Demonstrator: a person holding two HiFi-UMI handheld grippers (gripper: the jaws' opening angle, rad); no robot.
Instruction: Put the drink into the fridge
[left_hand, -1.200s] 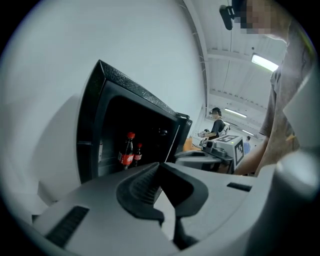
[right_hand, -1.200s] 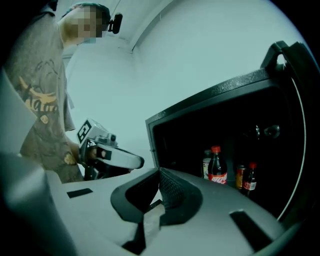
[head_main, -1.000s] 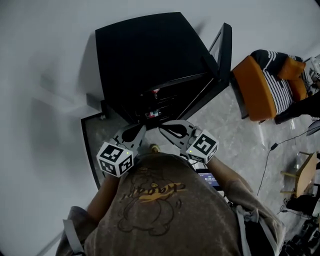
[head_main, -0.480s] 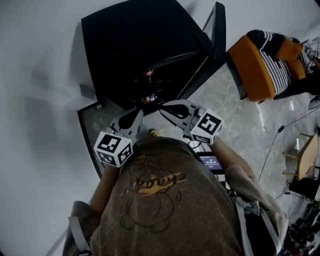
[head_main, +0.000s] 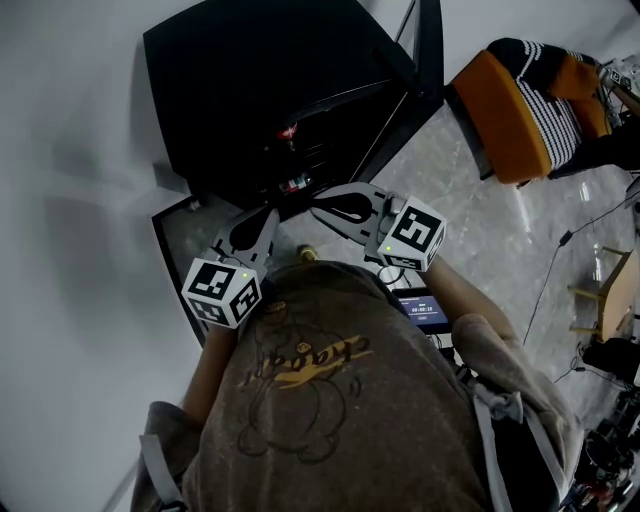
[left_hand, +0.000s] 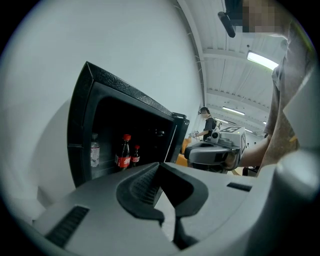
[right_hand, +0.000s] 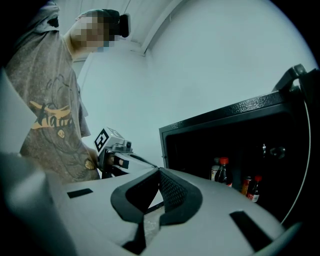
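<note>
The black fridge (head_main: 260, 90) stands open against the wall, its door (head_main: 428, 55) swung out to the right. Inside, red-capped cola bottles (left_hand: 123, 151) stand on a shelf beside a clear bottle (left_hand: 94, 150); the right gripper view shows the same bottles (right_hand: 222, 172). My left gripper (head_main: 262, 228) and right gripper (head_main: 322, 206) hover side by side in front of the fridge, close to the person's chest. Both are shut with nothing between their jaws. The left gripper's tips (left_hand: 159, 165) meet, and so do the right gripper's tips (right_hand: 159, 171).
An orange chair (head_main: 505, 115) with a striped cloth stands right of the door. A small screen device (head_main: 424, 310) hangs at the person's waist. Cables (head_main: 560, 255) and a wooden stool (head_main: 605, 300) lie further right. A white wall runs along the left. A person (left_hand: 205, 122) stands far behind.
The fridge has slid up and left in the head view. Both grippers stayed shut and empty, side by side; the right one rose slightly.
</note>
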